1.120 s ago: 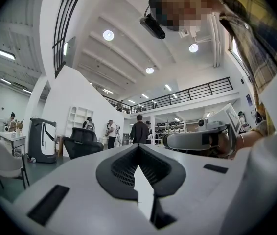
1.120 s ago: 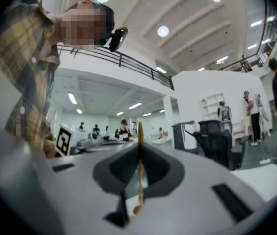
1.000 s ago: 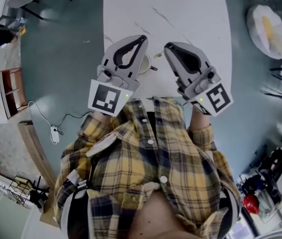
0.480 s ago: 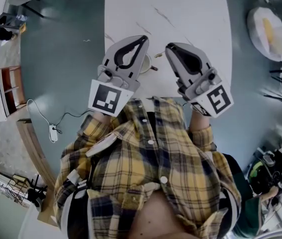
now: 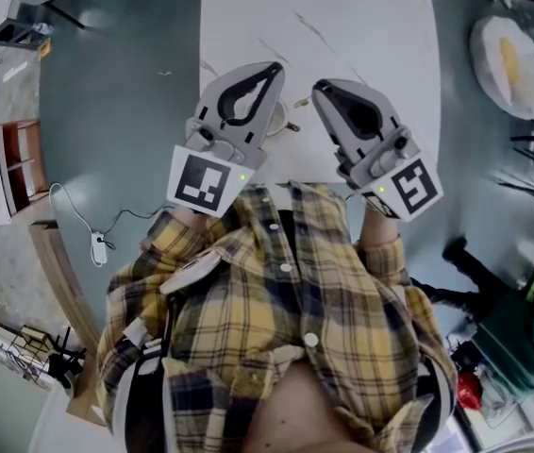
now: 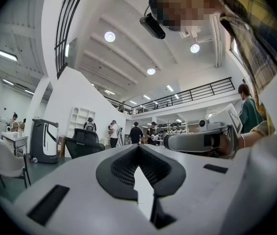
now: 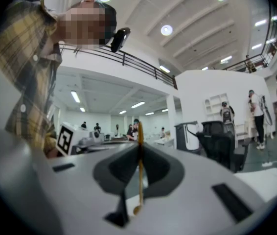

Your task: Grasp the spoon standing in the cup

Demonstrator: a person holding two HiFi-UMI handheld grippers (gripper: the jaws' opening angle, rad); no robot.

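Spoon (image 7: 140, 165) standing upright, pinched between right gripper (image 7: 139, 143) fingertips closing on its stem; long axis crossing fingers top to bottom, bowl end hanging below. Left gripper (image 6: 138, 147) hovering alongside, fingers together, empty, covering most of cup (image 5: 278, 119). Showing only square coded markers (image 5: 410, 185); no readable writing.

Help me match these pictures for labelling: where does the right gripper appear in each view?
Head view: the right gripper sits right of centre, over the table's near edge.
Left gripper view: side-on at middle right.
Right gripper view: its own jaws fill the bottom centre, shut on the spoon.
Shared landmark: the plaid shirt, bottom of the head view, top right in the left gripper view, top left in the right.
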